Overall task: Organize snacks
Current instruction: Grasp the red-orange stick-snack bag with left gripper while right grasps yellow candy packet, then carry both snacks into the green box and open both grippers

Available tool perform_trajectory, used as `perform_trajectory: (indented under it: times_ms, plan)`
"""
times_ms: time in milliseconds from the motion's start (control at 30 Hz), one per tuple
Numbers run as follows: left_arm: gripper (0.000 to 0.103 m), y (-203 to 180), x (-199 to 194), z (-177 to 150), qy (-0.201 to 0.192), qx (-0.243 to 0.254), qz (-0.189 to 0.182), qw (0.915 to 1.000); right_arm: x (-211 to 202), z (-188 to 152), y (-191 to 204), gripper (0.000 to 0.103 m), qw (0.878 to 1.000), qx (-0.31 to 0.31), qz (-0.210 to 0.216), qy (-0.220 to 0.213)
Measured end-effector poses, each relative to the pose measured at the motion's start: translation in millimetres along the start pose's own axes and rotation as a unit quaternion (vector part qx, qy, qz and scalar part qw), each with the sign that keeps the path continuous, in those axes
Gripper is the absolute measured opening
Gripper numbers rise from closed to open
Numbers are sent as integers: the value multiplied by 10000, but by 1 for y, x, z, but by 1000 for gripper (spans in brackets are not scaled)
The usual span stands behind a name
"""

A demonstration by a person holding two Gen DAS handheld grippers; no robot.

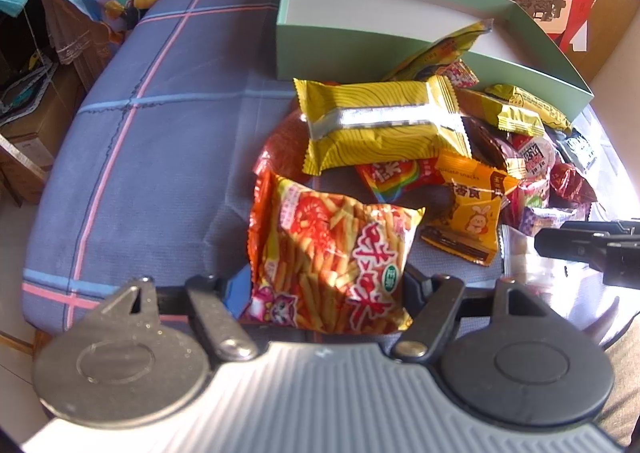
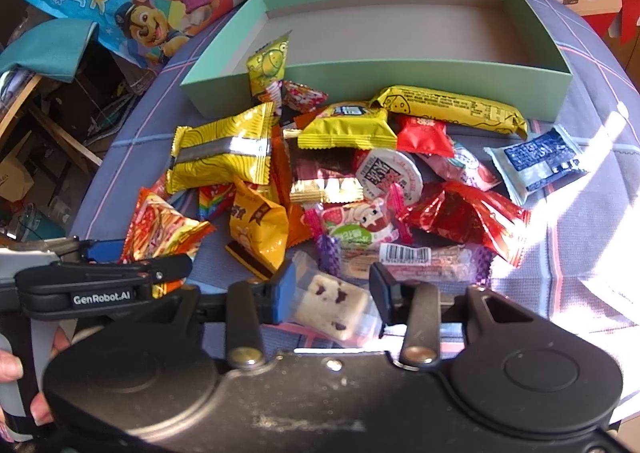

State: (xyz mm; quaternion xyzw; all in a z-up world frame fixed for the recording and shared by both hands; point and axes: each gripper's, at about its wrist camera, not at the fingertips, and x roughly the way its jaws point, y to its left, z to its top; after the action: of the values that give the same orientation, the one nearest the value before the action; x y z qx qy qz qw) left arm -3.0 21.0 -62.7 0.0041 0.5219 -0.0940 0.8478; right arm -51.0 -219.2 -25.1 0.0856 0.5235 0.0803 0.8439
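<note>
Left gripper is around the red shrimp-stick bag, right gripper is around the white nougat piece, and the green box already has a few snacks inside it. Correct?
Not quite: the green box is empty, as the right wrist view shows; the snacks lie in front of it. The left gripper is around the shrimp-stick bag, and the right gripper around the nougat piece.

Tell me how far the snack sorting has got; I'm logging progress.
Nothing looks done: the green box shows no snacks inside. In hand: the left gripper straddles the fries bag, the right gripper the white nougat packet. The whole pile remains.
</note>
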Motion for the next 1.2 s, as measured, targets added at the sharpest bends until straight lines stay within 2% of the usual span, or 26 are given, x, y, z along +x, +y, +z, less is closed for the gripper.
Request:
perform_trajectory:
  times_ms: [200,367,467,600,733,833,867,900,1067,1200]
  plan:
    - [78,-3,5,-2,-41,70,22,10000,6,-2,21,41,9989,-430,180,18]
    - [85,2,2,-6,-49,-26,44,10000,13,-1,24,43,9975,-698,125,-36]
    - [86,5,-1,-5,-123,-56,78,9999,11,4,26,43,9975,-686,137,-80]
    - [85,3,-4,-3,-193,102,255,9994,16,11,35,43,9973,-643,353,-87]
    - [81,6,-5,-4,-231,28,178,9996,32,13,52,43,9964,-756,393,-34]
    - [68,9,-6,-4,-274,-35,147,9995,43,16,58,43,9964,-768,317,-162]
    - [64,10,-7,-4,-298,-64,107,9995,47,16,60,42,9963,-800,257,-191]
    - [62,11,-9,-4,-322,-75,67,9994,48,16,60,34,9963,-801,240,-197]
    - [52,8,-16,-4,-375,71,62,9993,37,15,53,30,9965,-710,380,-245]
    - [49,9,-21,-2,-353,-64,-152,9992,26,15,46,30,9964,-674,456,-254]
